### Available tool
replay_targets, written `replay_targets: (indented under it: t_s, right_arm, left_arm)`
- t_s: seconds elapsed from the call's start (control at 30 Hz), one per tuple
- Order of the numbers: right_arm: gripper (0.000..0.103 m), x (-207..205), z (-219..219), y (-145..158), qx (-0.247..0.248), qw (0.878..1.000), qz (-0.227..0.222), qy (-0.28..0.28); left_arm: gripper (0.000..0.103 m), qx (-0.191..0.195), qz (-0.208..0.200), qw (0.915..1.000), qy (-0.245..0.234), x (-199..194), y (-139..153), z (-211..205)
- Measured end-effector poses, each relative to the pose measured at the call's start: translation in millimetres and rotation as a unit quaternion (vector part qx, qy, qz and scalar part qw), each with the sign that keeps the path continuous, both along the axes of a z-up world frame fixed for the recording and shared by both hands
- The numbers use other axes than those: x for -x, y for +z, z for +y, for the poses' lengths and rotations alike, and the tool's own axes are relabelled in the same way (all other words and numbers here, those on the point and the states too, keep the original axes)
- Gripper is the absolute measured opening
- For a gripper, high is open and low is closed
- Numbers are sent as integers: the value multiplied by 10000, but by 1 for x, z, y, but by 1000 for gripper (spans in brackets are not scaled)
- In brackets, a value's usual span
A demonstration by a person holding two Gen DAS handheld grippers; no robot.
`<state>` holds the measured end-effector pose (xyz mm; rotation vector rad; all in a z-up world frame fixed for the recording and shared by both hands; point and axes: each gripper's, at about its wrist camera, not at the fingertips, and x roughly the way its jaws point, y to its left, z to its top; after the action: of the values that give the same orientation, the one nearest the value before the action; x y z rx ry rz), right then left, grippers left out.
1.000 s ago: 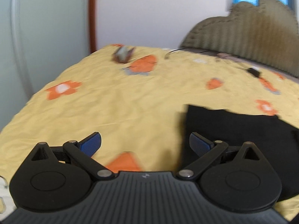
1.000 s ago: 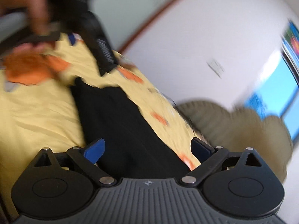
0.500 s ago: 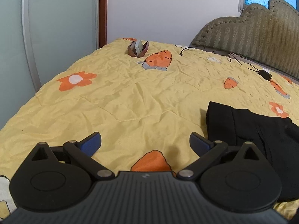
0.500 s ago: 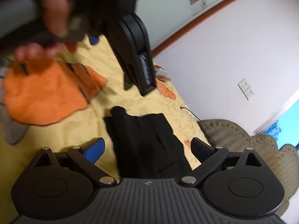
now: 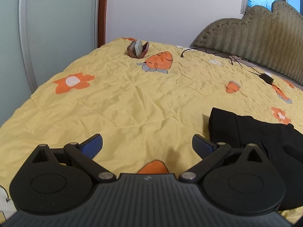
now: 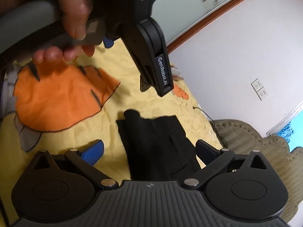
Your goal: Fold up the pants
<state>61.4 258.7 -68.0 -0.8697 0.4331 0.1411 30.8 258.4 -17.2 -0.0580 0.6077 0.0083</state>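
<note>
Pants (image 6: 157, 141), black, lie in a compact, seemingly folded bundle on the yellow quilt (image 5: 132, 98), to the right of the left gripper (image 5: 147, 142) and just under the right gripper (image 6: 149, 148). Both grippers have fingers apart and hold nothing. The cloth looks soft, light and limp; I would pinch an edge or corner. The one container, a small brown box (image 5: 138, 49) far off, stands open, contents unclear.

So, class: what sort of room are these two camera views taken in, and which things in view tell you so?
Most likely a bedroom. A yellow quilt printed with carrots and flowers covers a wide bed, a padded headboard stands at its far end, and folded black pants lie on the quilt.
</note>
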Motion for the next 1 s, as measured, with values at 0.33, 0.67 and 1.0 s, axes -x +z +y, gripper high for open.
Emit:
replay_targets:
  t_s: [0.33, 0.67, 1.0]
  right_arm:
    - [103, -16, 9, -9, 747, 9941, -728, -310]
    - [103, -6, 11, -22, 1247, 9849, -1179, -247]
    - [16, -1, -26, -5, 374, 9963, -730, -254]
  left_arm:
    - [101, -78, 12, 10000, -12, -2, -1, -4]
    - [101, -39, 77, 9998, -152, -13, 0, -10]
    - [101, 586, 150, 9959, -673, -32, 17, -18]
